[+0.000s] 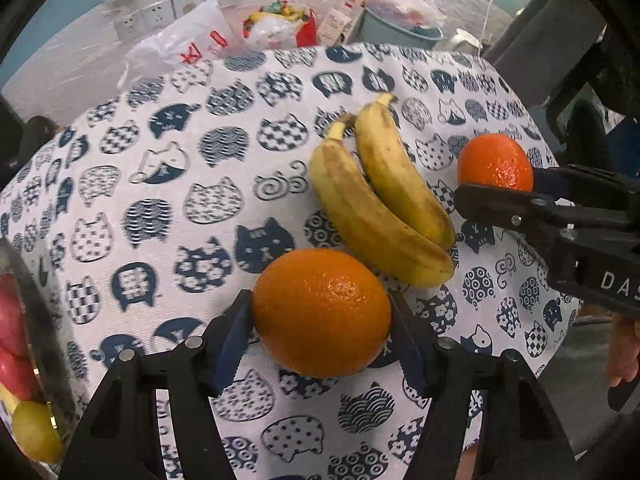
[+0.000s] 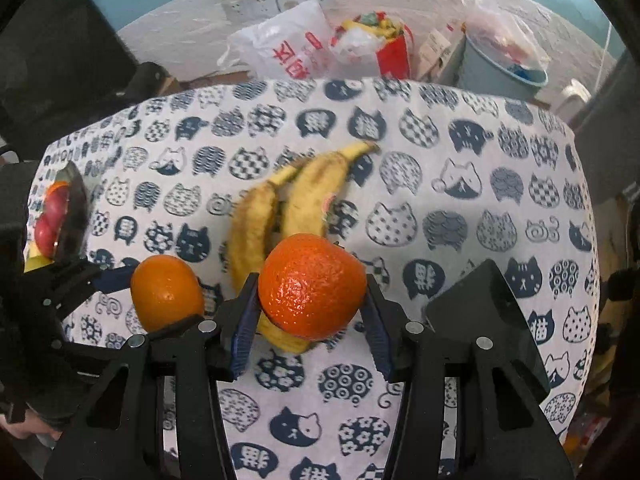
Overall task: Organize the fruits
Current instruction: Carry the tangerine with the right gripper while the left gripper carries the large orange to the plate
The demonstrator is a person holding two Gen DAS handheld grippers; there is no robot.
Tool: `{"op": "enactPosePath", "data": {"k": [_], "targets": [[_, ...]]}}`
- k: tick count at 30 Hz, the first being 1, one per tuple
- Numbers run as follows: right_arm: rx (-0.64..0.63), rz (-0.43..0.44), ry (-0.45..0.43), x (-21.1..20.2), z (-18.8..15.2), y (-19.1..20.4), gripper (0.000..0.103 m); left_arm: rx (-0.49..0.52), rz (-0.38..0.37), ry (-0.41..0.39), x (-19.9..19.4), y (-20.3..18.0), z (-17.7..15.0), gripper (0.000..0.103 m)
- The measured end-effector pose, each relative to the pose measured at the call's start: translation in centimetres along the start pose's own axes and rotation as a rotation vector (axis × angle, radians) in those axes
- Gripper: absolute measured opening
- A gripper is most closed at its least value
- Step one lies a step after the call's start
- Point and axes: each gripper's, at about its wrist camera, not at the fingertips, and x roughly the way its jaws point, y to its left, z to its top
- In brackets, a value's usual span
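Fruits are partly sorted, it seems: two bananas lie loose on the desk, while apples sit in a bowl at its left edge. An orange is clamped in the left tool, a mandarin in the right tool; both are yet to be placed.

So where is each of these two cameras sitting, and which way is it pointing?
Left wrist: on the left gripper, looking along its fingers at the orange they clamp; the right gripper enters from the right.
Right wrist: on the right gripper, facing its own mandarin; the left gripper and a bit of hand show at left.
Shared: both oranges, two bananas, cat-print tablecloth, fruit container, bags behind.
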Motion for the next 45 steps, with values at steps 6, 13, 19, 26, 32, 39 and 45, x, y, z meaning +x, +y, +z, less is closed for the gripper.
{"op": "enactPosePath", "data": {"k": [6,13,19,26,32,39,45], "targets": [[-0.048,0.018,-0.032,-1.1,0.8,2.7,0.048,-0.008,0.034,-0.055,-2.7,1.3,-0.3,0.067],[-0.103,0.049,-0.065,-2.0,1.7,6.0,0.048,-0.049,0.039,-0.093,-5.3,3.2,-1.1,0.067],[-0.153,0.065,-0.076,-2.4,2.3,8.8,0.048,-0.092,0.043,-0.109,-7.0,5.2,-2.1,0.067],[-0.199,0.084,-0.080,-2.2,2.9,11.7,0.048,-0.141,0.070,-0.131,-8.6,7.8,-3.0,0.067],[-0.235,0.099,-0.080,-1.8,3.5,14.1,0.048,-0.173,0.090,-0.155,-10.0,9.8,-3.8,0.067],[-0.276,0.119,-0.077,-1.4,4.2,17.0,0.048,-0.229,0.101,-0.173,-11.3,12.4,-4.8,0.067],[-0.312,0.132,-0.066,-0.7,4.5,19.3,0.048,-0.271,0.110,-0.172,-11.5,14.4,-5.6,0.067]]}}
